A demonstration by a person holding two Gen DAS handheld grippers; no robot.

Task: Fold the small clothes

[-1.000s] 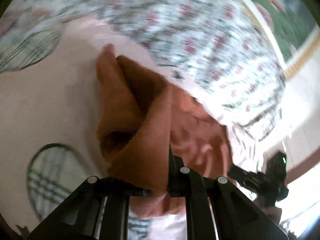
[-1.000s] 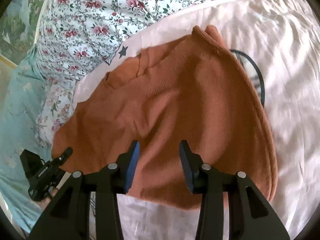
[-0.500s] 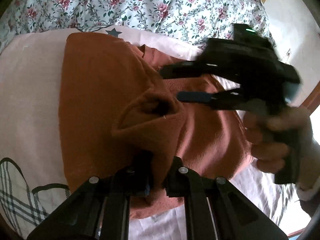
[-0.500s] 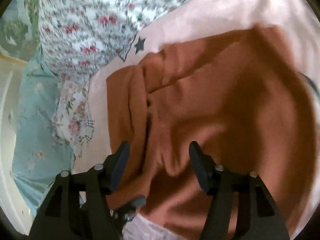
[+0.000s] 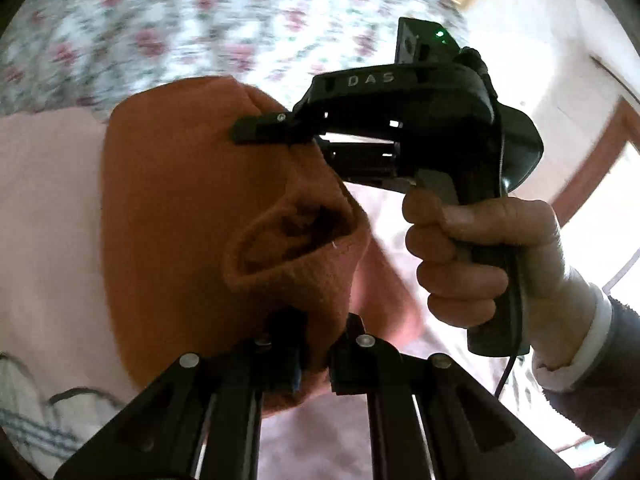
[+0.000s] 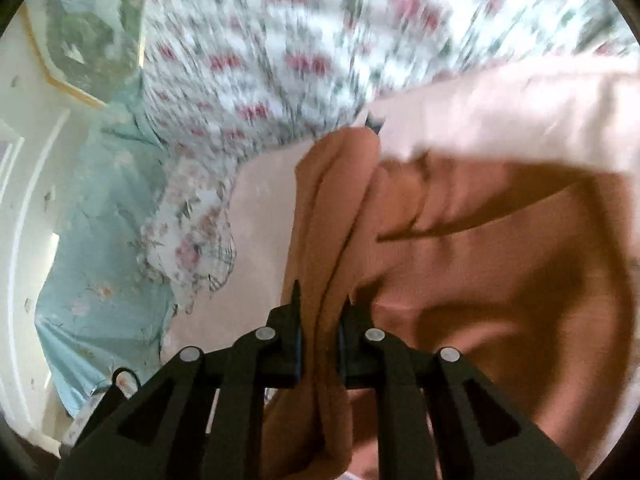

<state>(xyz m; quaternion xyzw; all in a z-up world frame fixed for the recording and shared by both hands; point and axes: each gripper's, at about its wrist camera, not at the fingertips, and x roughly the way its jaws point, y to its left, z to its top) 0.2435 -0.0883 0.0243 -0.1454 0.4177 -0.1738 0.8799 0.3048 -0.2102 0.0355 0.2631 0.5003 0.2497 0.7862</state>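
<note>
A small rust-orange knit garment lies on a pale pink cloth over a floral bedspread. My left gripper is shut on a bunched fold of the garment at its near edge. My right gripper is shut on a gathered edge of the same garment. In the left wrist view the right gripper comes in from the right, held by a hand, its fingers on the garment's far edge.
A light blue floral cloth lies at the left of the bed. A framed picture hangs on the wall beyond. A plaid print shows on the pink cloth near the left gripper.
My right gripper has closed on the garment's edge; it was open half a second ago. Both grippers now hold the garment, and it is more bunched and folded over.
</note>
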